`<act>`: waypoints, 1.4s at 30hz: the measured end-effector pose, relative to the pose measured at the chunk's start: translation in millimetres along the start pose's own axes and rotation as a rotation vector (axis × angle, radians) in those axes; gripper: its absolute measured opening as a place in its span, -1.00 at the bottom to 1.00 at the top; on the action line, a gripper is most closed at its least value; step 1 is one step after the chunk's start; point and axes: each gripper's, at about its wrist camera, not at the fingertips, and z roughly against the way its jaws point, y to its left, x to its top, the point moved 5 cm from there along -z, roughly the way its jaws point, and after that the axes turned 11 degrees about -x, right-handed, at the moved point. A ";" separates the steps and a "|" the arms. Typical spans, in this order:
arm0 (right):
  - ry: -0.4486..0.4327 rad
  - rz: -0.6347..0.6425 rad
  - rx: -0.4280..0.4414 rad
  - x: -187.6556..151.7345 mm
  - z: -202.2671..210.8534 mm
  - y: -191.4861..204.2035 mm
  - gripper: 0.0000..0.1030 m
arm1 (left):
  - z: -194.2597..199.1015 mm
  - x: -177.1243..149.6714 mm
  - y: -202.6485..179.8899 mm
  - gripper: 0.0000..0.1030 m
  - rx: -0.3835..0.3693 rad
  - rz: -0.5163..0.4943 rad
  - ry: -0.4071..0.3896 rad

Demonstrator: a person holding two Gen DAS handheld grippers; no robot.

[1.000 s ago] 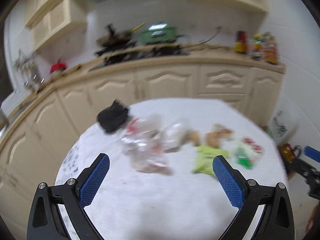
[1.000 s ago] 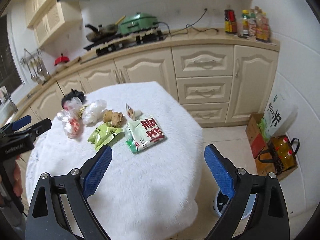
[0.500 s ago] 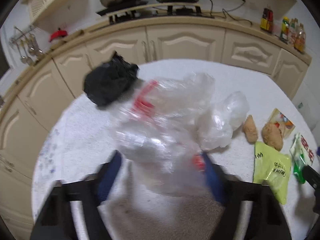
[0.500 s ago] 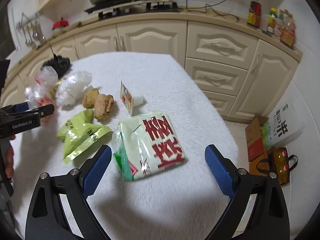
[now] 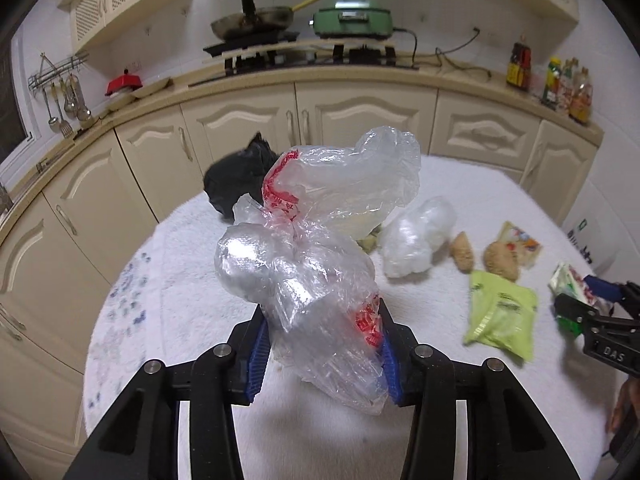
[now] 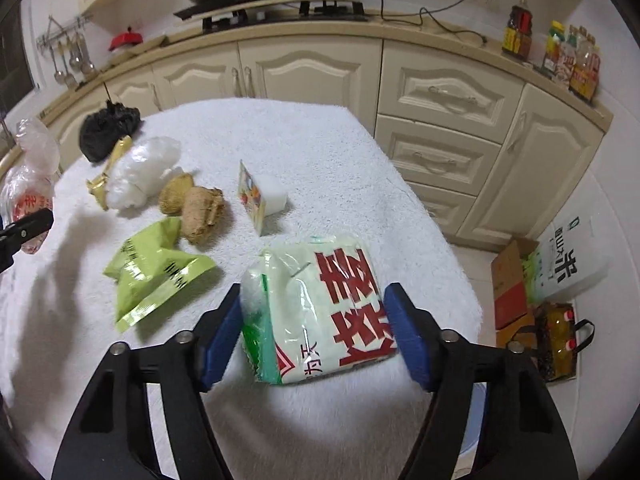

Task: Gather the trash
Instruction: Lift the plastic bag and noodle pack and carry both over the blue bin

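Two closing claws: left (image 5: 322,354) on clear bag (image 5: 320,248), right (image 6: 314,340) around white packet (image 6: 320,304).

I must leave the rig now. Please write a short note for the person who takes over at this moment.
Left gripper: jaws closing on the clear plastic bag, pads on its sides.
Right gripper: jaws closing around the white packet with red characters, which lies on the table.
On the table: black bag, white plastic wad, green wrapper, two brown lumps, small carton.
Done: nothing seen collected. Left: everything.
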 end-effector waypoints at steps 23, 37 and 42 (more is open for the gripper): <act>-0.178 -0.348 0.099 -96.6 119.4 -157.9 0.36 | 65.4 -44.6 -269.9 -0.17 -0.312 -0.258 -0.013; -0.091 -0.627 -0.023 -203.0 68.0 -315.8 0.36 | -64.5 -76.4 -471.0 -0.17 -0.426 -0.502 0.238; -0.049 -0.690 -0.023 -227.1 38.0 -343.0 0.36 | -115.8 -89.5 -514.7 -0.16 -0.403 -0.556 0.323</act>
